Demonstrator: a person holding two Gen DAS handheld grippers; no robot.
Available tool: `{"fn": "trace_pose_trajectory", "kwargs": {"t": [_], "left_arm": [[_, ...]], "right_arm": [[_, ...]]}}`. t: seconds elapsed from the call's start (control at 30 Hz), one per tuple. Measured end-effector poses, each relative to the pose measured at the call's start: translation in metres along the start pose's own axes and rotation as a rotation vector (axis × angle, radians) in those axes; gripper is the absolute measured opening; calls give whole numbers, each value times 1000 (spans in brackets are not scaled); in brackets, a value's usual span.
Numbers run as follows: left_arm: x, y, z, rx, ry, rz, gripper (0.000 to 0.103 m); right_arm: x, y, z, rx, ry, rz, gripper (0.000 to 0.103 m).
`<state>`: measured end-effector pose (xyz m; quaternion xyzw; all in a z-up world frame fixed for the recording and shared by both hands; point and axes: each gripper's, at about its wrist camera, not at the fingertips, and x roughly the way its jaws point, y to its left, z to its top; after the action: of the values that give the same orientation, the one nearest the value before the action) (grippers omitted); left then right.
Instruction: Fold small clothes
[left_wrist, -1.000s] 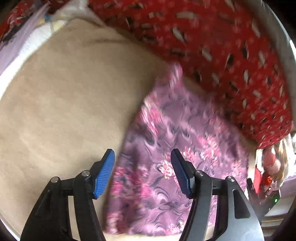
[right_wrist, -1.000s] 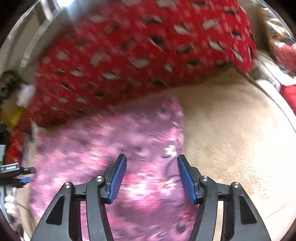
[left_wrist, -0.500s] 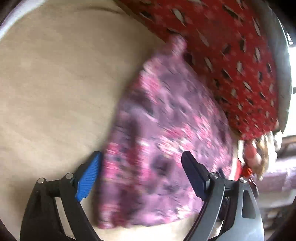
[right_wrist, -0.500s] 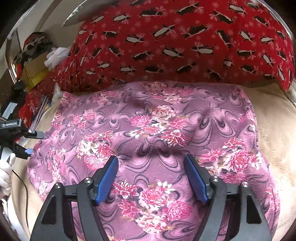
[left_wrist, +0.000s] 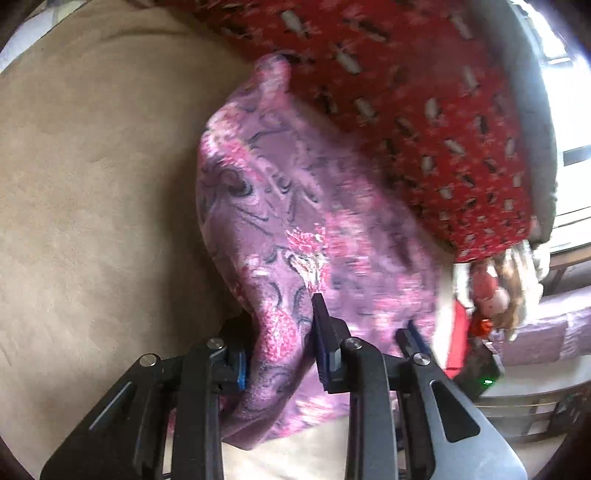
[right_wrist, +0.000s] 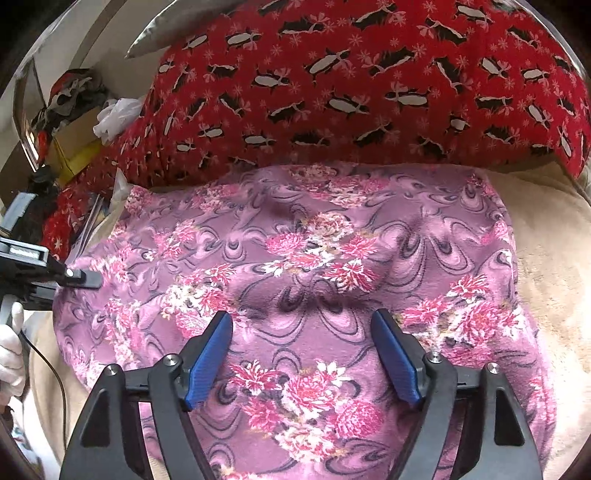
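A purple cloth with pink flowers (right_wrist: 332, 258) lies spread on a beige blanket (right_wrist: 554, 295), up against a red patterned cushion (right_wrist: 369, 92). My left gripper (left_wrist: 279, 332) is at the cloth's near edge. Its jaws are closing and a raised fold of the cloth (left_wrist: 280, 258) is pinched between the pads. It also shows at the left edge of the right wrist view as the left gripper (right_wrist: 74, 277), held by a white-gloved hand (right_wrist: 11, 350). My right gripper (right_wrist: 302, 317) stands open over the middle of the cloth, with only flat fabric below it.
The red cushion (left_wrist: 424, 110) borders the cloth along its far side. Bare beige blanket (left_wrist: 92, 203) stretches to the left in the left wrist view. A soft toy (left_wrist: 495, 291) and clutter sit beyond the bed's edge. A white plastic bag (right_wrist: 114, 114) lies at the upper left.
The left jaws went from wide apart over the cloth's edge to closed on a fold of it. The right gripper widened and settled over the cloth's middle.
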<state>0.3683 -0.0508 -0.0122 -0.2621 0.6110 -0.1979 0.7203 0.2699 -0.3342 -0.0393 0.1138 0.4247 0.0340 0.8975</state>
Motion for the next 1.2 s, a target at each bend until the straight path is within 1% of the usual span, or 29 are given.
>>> {"fn": "trace_pose_trajectory", "kwargs": {"t": [0.13, 0.17, 0.27, 0.3, 0.37, 0.5, 0.53, 0.6, 0.63, 0.7, 0.77, 0.87, 1.0, 1.1, 1.2], "left_arm": [[-9, -24, -4, 17, -22, 1, 24], [-9, -32, -5, 16, -26, 1, 24], [-10, -47, -10, 11, -31, 3, 24], [-10, -52, -12, 11, -32, 5, 24], [-9, -63, -16, 18, -34, 12, 24], [-7, -87, -24, 37, -36, 36, 24], [-6, -91, -26, 41, -37, 44, 24], [-2, -102, -29, 43, -36, 57, 24], [0, -108, -32, 42, -33, 64, 24], [4, -119, -36, 48, -29, 70, 24], [9, -133, -39, 58, -24, 79, 24], [21, -155, -44, 82, -5, 77, 23], [44, -181, -47, 111, 28, 70, 16], [73, -196, -48, 134, 62, 92, 14], [107, -200, -52, 134, 117, 118, 14]], "right_arm": [[-14, -10, 6, 33, -1, 35, 77], [-19, -12, 7, 31, -6, 29, 78], [-37, -19, 7, 20, -61, -32, 79], [-42, -25, 7, 20, -67, -55, 79], [-43, -37, 5, 25, -45, -98, 79], [-42, -60, -7, 34, -3, -115, 79], [-39, -65, -12, 35, 11, -115, 80], [-31, -73, -25, 33, 37, -125, 89], [-29, -76, -31, 38, 37, -113, 90], [-35, -78, -39, 37, -27, -84, 90], [-34, -78, -39, 39, -22, -83, 91], [-35, -78, -40, 38, -33, -76, 92], [-38, -84, -45, 67, -55, -39, 92], [-39, -88, -47, 84, -67, -14, 92], [-40, -90, -49, 97, -77, 4, 92]]}}
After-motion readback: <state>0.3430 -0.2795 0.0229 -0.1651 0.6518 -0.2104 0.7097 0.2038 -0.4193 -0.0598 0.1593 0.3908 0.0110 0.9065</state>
